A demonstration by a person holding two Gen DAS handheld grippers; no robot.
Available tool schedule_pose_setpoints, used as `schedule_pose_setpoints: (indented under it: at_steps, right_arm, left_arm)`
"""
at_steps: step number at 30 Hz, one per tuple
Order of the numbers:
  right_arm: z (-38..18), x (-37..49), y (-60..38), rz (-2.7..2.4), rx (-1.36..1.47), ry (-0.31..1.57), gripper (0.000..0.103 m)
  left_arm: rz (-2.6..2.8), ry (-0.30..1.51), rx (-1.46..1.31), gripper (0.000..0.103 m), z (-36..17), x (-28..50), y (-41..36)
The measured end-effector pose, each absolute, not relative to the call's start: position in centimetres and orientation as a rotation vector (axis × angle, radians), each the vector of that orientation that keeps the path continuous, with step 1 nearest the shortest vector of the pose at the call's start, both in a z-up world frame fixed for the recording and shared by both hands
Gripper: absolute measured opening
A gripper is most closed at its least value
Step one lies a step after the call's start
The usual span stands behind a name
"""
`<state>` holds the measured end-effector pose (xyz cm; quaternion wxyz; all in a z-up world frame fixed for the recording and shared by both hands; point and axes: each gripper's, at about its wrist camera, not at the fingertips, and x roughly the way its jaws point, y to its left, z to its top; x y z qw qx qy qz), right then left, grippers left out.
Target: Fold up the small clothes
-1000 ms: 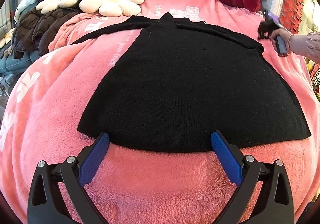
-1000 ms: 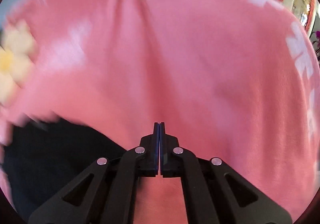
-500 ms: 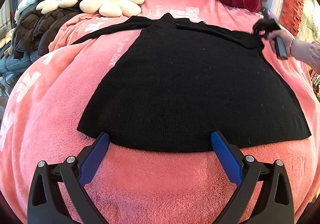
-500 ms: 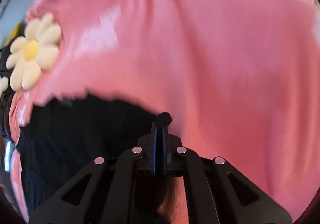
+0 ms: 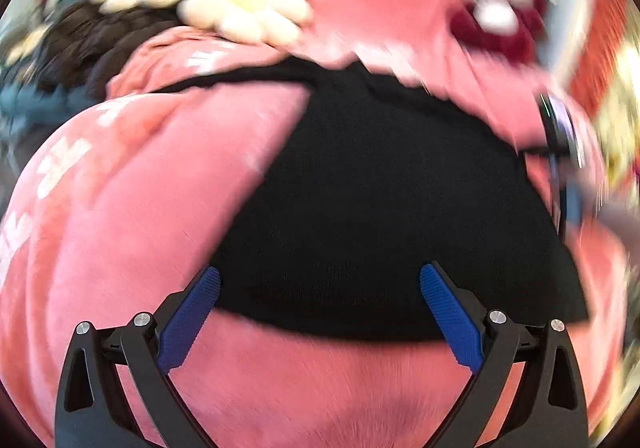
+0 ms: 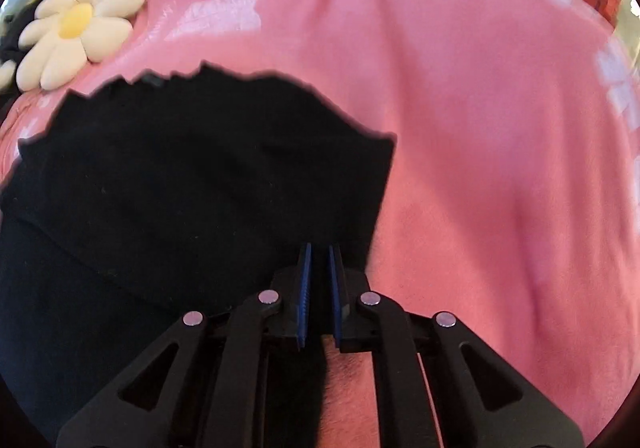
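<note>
Left wrist view angled down from the sweater's (image 5: 360, 188) hem edge, right wrist view close above its sleeve, both sharing pink blanket (image 6: 480, 128) and daisy cushion (image 6: 76, 24).

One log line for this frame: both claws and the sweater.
left claw: open, over sweater hem | right claw: jaws just been opening, sweater cloth between them | sweater: spread on blanket

plush toy (image 5: 506, 14) smeared by blur, black garment (image 6: 168, 208) cut off at left edge
</note>
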<state>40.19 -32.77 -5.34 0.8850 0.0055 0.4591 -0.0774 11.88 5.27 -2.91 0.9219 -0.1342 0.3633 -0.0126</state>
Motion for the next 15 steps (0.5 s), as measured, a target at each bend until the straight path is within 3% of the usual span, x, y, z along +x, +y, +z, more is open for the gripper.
schedule_pose_setpoints:
  at_steps: [3, 6, 10, 15]
  right_arm:
    - [-2.1, 37.5, -31.5, -0.095, 0.168, 0.883, 0.01]
    - [-0.9, 33.6, -26.8, -0.021, 0.086, 0.867, 0.015]
    - [-3.2, 28.3, -22.4, 0.061, 0.047, 0.926, 0.039]
    - [-5.6, 24.7, -20.4, 0.026, -0.027, 0.85, 0.048]
  left_arm:
    - [0.041, 0.685, -0.481, 0.098, -0.1, 15.3, 10.6]
    - [0.116, 0.671, -0.649, 0.098, 0.8, 21.5, 16.6]
    - [0.234, 0.727, -0.766, 0.098, -0.4, 32.2, 23.8]
    - [0.294, 0.853, -0.98, 0.097, -5.2, 41.0, 29.5]
